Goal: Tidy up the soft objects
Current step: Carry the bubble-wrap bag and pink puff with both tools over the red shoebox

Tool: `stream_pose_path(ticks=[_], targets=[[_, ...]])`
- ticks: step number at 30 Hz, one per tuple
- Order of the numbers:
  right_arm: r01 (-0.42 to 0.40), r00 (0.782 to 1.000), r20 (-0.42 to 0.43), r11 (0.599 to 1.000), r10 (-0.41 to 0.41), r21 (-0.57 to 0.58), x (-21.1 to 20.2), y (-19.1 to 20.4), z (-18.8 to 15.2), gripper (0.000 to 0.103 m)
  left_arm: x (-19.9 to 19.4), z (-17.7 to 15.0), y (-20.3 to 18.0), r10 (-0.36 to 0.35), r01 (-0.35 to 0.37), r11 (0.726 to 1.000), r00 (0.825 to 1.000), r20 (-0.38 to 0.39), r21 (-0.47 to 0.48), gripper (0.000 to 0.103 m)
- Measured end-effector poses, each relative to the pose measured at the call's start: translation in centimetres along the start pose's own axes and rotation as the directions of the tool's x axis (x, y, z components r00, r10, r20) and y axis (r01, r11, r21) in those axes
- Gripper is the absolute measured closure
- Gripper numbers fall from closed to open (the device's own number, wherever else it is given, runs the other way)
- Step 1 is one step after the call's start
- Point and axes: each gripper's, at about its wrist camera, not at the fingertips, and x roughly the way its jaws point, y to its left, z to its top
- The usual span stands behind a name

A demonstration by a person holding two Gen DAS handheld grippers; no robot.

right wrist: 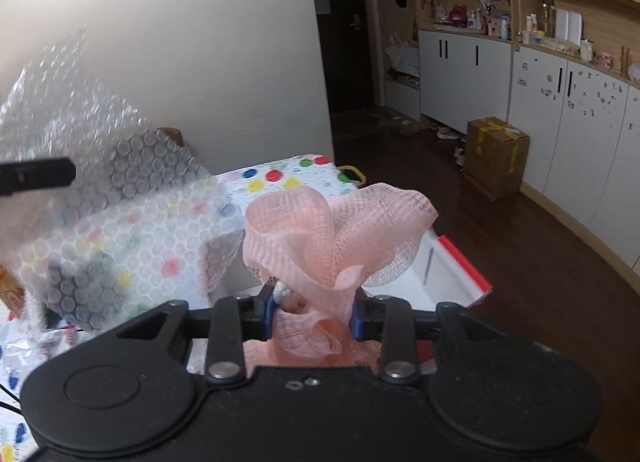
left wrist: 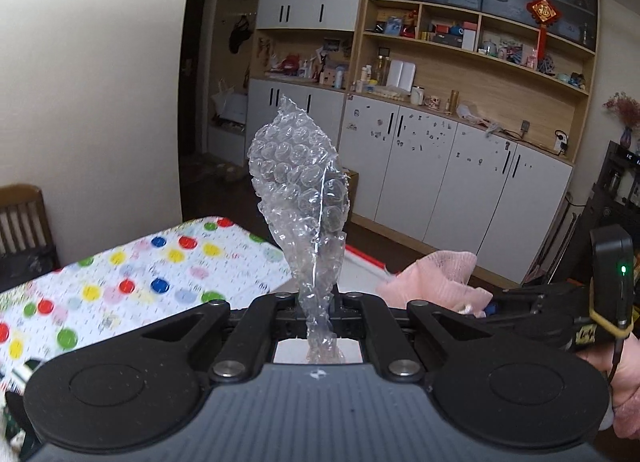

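My left gripper (left wrist: 318, 302) is shut on a sheet of clear bubble wrap (left wrist: 304, 189) that stands up above its jaws, lifted over the table. The same bubble wrap (right wrist: 100, 197) fills the left of the right wrist view, blurred. My right gripper (right wrist: 312, 312) is shut on a pink mesh bath pouf (right wrist: 328, 234), held above a white box with a red rim (right wrist: 460, 262). The pouf (left wrist: 436, 278) and the right gripper also show at the right of the left wrist view.
The table wears a white cloth with coloured dots (left wrist: 132, 278). The red-rimmed box (left wrist: 368, 262) sits at the table's far edge. A wooden chair (left wrist: 24, 217) stands at the left, a cardboard box (right wrist: 496, 153) on the floor, and cabinets (left wrist: 440, 177) along the far wall.
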Motion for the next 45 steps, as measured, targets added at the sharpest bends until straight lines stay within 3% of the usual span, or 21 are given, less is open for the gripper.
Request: stream_pose_path(ticks=[9,16,22,31,36,39,45], targets=[[0.057,0.998,-0.016,0.998,-0.057,-0.007,3.9,-3.0,1.5,0.069,7.6,0.5,-1.4,0.027,-0.026,1.0,0.999,-0.027,0.015,0.099],[0.059,0.996,-0.069,0.998,-0.06,-0.005,7.5,-4.9,1.3,0.069,13.9,-1.5,-2.8,0.044,-0.037,0.998,0.991,-0.126,0.058,0.099],[0.043,0.992,-0.117,0.998,-0.047,-0.041,10.3,-4.7,0.4,0.068,17.7,-3.7,-3.2,0.08,-0.059,0.993,0.973,-0.215,0.101,0.099],[0.013,0.977,-0.211,0.998,-0.025,-0.061,14.1,-4.6,-1.0,0.066,21.4,-5.9,-3.4,0.124,-0.075,0.986,0.926,-0.358,0.15,0.099],[-0.03,0.962,-0.273,0.998,0.015,-0.053,15.0,-4.5,-2.0,0.063,23.1,-7.0,-3.7,0.118,-0.056,0.988,0.878,-0.464,0.144,0.099],[-0.036,0.96,-0.281,0.994,0.004,-0.107,15.0,-4.1,-2.5,0.06,23.6,-7.7,-3.7,0.08,-0.033,0.994,0.856,-0.511,0.1,0.099],[-0.048,0.957,-0.291,0.982,-0.007,-0.18,15.0,-3.7,-2.4,0.05,24.0,-8.1,-4.4,0.084,-0.036,0.994,0.84,-0.537,0.1,0.099]])
